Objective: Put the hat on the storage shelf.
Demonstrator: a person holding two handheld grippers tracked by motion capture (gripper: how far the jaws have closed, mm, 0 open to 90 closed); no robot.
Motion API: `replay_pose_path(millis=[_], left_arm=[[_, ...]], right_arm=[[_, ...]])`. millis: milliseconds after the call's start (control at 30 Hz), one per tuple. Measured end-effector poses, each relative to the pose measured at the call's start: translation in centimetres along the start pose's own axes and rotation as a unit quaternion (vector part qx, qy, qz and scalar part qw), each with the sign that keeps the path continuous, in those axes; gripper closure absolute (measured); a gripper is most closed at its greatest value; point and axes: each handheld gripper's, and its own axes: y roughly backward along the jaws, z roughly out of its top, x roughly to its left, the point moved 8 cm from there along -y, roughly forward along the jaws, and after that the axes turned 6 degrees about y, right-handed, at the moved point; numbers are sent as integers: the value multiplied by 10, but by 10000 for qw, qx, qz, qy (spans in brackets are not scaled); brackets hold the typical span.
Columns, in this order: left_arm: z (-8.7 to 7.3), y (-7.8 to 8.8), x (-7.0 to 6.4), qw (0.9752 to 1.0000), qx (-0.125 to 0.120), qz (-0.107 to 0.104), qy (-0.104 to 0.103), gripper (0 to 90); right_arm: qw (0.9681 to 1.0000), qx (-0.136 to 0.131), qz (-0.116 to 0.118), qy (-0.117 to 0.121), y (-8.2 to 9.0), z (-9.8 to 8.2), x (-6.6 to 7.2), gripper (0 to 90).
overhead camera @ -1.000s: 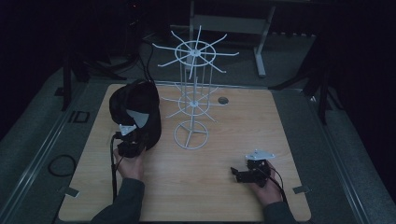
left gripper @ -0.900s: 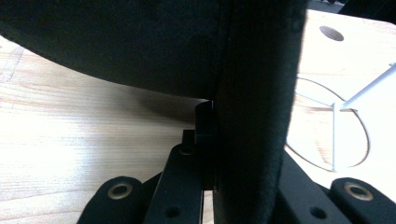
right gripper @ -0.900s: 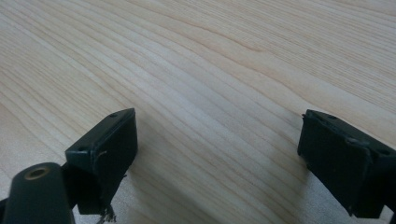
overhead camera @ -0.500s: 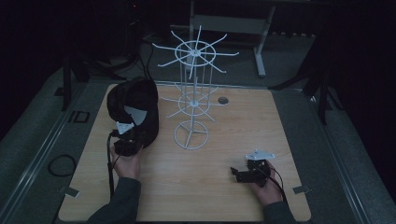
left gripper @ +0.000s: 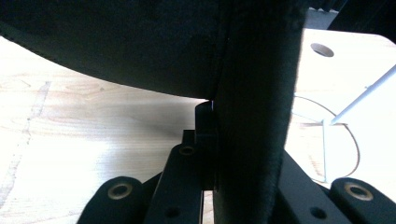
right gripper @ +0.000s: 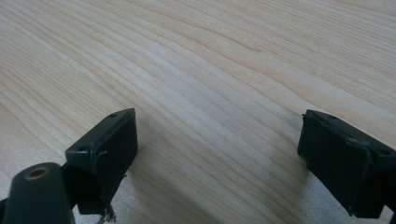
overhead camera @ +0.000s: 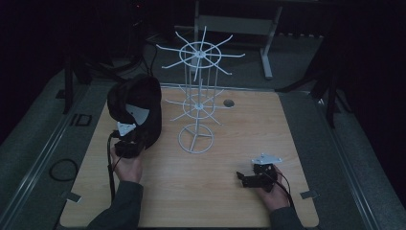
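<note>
black hat [left gripper: 140, 46] cut off at frame top, hiding left gripper's [left gripper: 210, 140] jaws

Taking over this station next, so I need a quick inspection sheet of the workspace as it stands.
Surface: light wooden table, with a round hole near the far edge.
Job's things: black hat, held up over the table's left side; white wire rack standing upright mid-table, its hooks bare.
Clutter: nothing seen.
Grippers: left tool shut on the hat's edge; right tool open, nothing between its jaws, low over the table's near right.
Cables: one trails from each tool; a loose loop lies on the floor at left.
Surroundings: dark room, grey floor, a table frame behind.
</note>
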Motion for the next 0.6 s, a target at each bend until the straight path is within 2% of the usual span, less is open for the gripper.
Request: replay_pose_path(millis=[267, 600], left_arm=[[10, 7, -1, 9999, -105, -23, -40, 869], [18, 15, -4, 9996, -192, -12, -198, 868]], right_arm=[[10000, -1, 1, -11, 0, 0, 0, 119], [10000, -1, 1, -8, 0, 0, 0, 118]])
